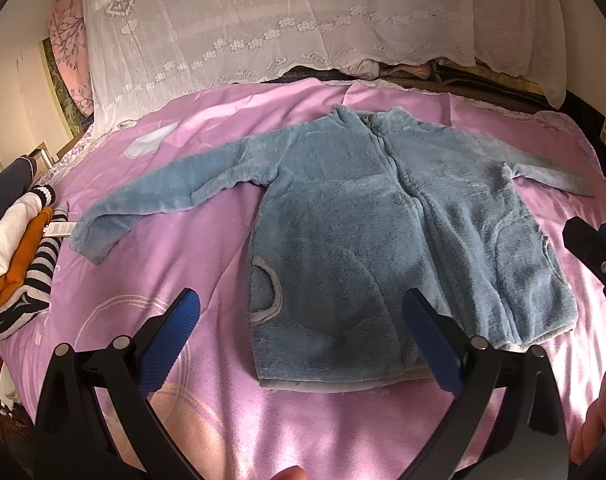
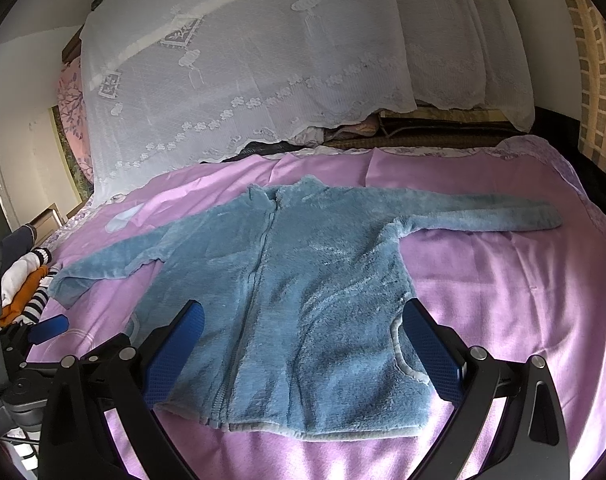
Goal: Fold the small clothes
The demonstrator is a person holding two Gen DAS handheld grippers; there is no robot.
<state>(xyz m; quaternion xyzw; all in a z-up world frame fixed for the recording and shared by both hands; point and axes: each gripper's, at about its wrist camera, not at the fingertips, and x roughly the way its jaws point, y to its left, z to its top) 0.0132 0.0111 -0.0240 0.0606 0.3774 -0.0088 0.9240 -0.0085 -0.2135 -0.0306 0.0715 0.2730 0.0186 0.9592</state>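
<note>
A small blue fleece jacket [image 1: 367, 216] lies flat on the pink bedsheet [image 1: 191, 264], front up, zipped, both sleeves spread out sideways. It also shows in the right wrist view [image 2: 315, 292]. My left gripper [image 1: 303, 328] is open and empty, hovering above the jacket's lower left hem near a pocket. My right gripper [image 2: 303, 344] is open and empty, hovering above the lower right part of the jacket. The right gripper shows at the right edge of the left wrist view [image 1: 595, 256]; the left gripper shows at the left edge of the right wrist view [image 2: 43, 332].
A stack of folded clothes [image 1: 19, 264], white, orange and striped, sits at the bed's left edge; it also shows in the right wrist view [image 2: 27, 292]. A white lace cover [image 1: 263, 24] drapes over bedding at the head of the bed. A brick-pattern wall [image 2: 599, 72] stands to the right.
</note>
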